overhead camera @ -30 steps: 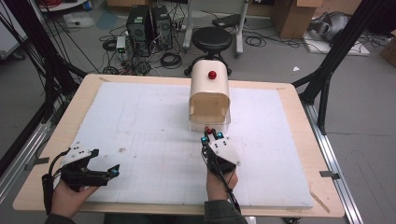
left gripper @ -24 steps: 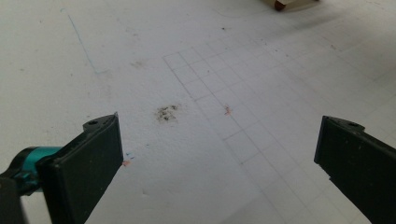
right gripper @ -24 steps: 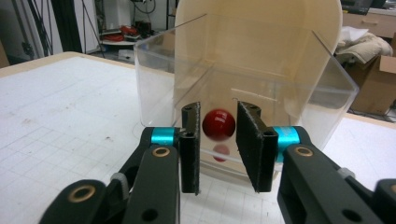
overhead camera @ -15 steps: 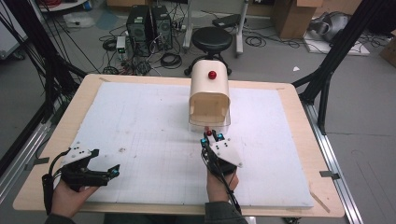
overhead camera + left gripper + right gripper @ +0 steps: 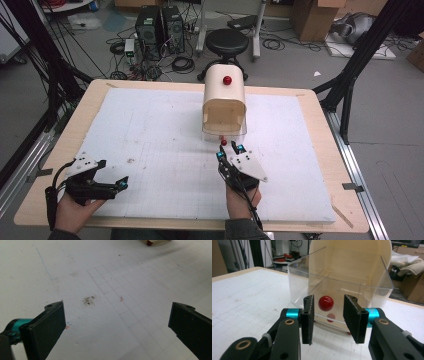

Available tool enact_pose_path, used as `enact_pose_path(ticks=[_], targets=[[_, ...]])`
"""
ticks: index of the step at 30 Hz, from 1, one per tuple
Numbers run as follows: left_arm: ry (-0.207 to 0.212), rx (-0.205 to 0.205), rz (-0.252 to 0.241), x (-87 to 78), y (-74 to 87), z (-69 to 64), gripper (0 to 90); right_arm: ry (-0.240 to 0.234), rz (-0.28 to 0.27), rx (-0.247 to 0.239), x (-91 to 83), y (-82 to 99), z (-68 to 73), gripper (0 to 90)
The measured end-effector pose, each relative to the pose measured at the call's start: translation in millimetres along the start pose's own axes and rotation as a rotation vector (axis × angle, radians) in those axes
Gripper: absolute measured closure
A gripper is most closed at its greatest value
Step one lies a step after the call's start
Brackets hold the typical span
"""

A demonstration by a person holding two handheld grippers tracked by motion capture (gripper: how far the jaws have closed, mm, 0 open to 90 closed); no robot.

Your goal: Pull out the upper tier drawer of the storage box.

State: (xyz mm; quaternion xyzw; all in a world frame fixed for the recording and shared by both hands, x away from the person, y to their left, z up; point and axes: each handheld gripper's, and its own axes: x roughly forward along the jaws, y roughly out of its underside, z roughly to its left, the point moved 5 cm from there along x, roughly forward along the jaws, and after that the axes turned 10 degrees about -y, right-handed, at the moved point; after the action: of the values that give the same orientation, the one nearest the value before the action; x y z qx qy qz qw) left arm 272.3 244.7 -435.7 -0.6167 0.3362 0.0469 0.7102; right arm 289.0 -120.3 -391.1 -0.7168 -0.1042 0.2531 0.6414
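Straddling the red knob on the clear drawer, right gripper jaws parted, untouching; left gripper jaws wide apart over the surface.

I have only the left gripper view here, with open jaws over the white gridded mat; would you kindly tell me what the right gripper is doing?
Observer: The right gripper is open and points at a small round red knob, which shows in the gap between its jaws, untouched.
Operator: Thank you. What does that knob belong to?
Observer: It sits on the front wall of a clear plastic drawer, pulled partly out of a cream round-topped box.
Operator: Is anything on the box itself?
Observer: Yes, a second red knob sits on its top in the high view.
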Motion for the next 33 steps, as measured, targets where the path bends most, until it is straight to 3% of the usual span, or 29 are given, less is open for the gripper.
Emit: enact_pose_path(ticks=[13, 23, 28, 33], targets=[[0.006, -0.015, -0.003, 2.0, -1.7, 1.4, 1.7, -0.121, 0.036, 0.022, -10.1, -2.3, -12.5, 43.7], [0.007, -0.019, -0.003, 2.2, -2.6, 0.7, 1.7, -0.157, 0.070, 0.023, -16.6, -5.1, -24.6, 30.8], [0.005, -0.017, -0.004, 1.7, -2.2, 1.2, 1.7, -0.169, 0.091, -0.001, -18.8, -5.7, -31.1, 27.6], [0.004, -0.019, -0.004, 1.2, -1.8, 1.2, 1.7, -0.192, 0.109, 0.019, -18.5, -3.3, -37.1, 23.1]])
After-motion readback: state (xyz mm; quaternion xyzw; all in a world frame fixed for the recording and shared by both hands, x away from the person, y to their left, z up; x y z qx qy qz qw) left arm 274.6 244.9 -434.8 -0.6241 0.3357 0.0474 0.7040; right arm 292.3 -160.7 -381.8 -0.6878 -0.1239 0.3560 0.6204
